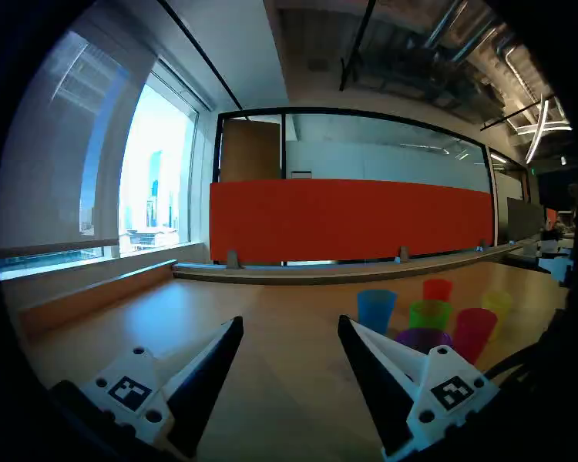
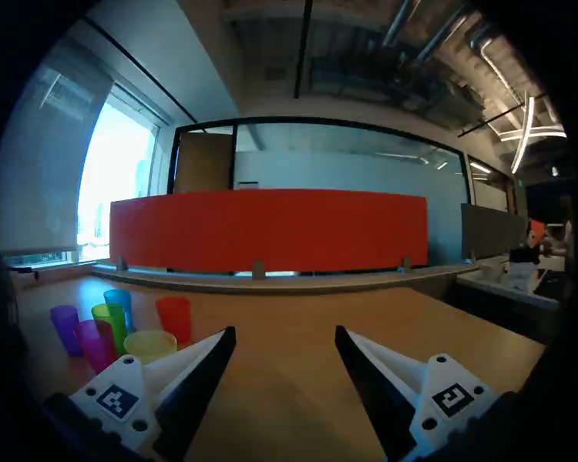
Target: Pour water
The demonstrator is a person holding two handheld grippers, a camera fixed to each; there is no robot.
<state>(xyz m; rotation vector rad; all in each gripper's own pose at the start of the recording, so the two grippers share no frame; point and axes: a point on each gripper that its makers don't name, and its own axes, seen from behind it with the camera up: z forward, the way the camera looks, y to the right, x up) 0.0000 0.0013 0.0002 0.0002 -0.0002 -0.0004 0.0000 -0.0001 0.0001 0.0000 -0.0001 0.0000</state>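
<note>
Six cups: coloured plastic cups stand upright in one close group on the wooden desk, in its middle part and well before the far edge.
Back of the group, left gripper view: blue cup, red cup and yellow cup are nearer to the far edge.
Front of the group: green cup, pink cup and purple cup are nearer to the camera; the purple cup is partly hidden behind one finger.
Water: I cannot tell if any cup holds some.
Left gripper: the fingers are released and stand wide apart with nothing between them; they point over bare desk, and the cups are off to their right.
Right gripper: the fingers are also released and grasp nothing; in the right gripper view the cups are off to their left, and the yellow cup is just behind one finger.
Far edge of the desk: a long red partition runs along it, with a glass wall behind.
Window: bright, beyond the left edge of the desk.
</note>
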